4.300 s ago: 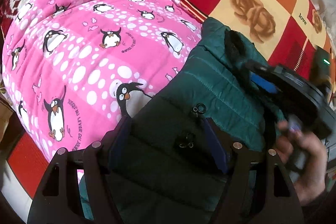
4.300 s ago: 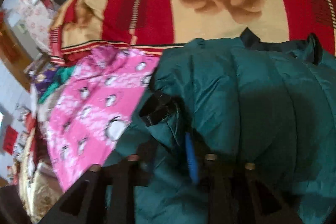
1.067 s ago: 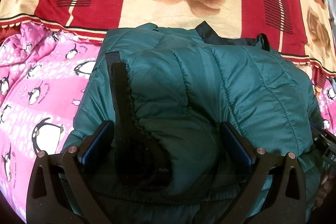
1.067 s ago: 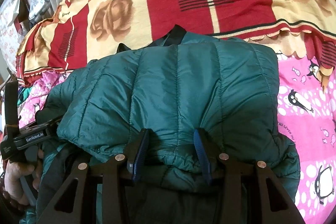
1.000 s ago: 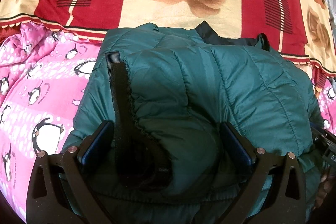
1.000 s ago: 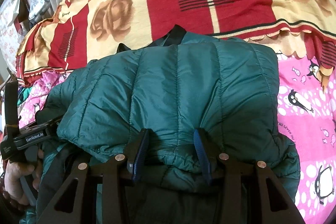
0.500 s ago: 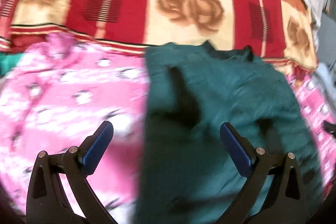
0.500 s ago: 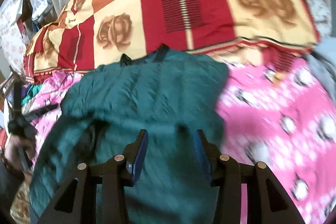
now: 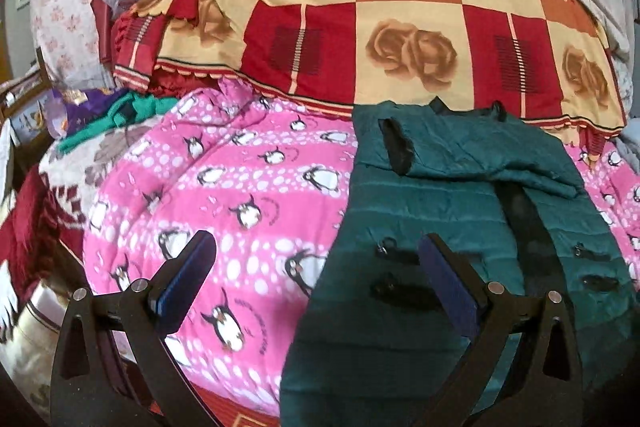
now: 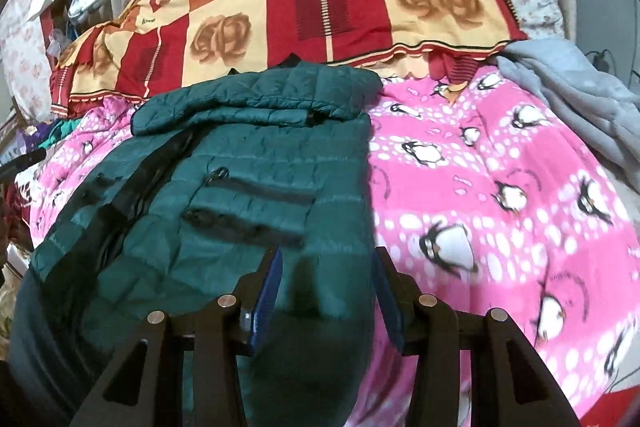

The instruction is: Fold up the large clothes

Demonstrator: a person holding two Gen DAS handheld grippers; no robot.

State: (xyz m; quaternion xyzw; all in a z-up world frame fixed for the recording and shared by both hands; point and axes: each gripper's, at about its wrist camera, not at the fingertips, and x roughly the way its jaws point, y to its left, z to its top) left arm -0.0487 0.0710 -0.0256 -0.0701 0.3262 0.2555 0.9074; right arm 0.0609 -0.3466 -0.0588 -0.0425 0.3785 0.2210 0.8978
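A dark green quilted jacket (image 9: 452,195) lies on a pink penguin blanket (image 9: 240,187), its sleeves folded across the chest near the collar. It also shows in the right wrist view (image 10: 248,171) with its black zipper and pockets facing up. My left gripper (image 9: 316,275) is open and empty, held back over the jacket's left edge. My right gripper (image 10: 326,283) is open and empty above the jacket's lower right part.
A red and cream rose-patterned quilt (image 9: 380,27) is piled behind the jacket. A grey garment (image 10: 568,87) lies at the right. Teal and purple clothes (image 9: 116,111) lie at the far left. The bed's front edge is just below the grippers.
Both grippers have let go of the folded sleeves and pulled back from the jacket. The jacket now lies flat with the sleeves across its top.
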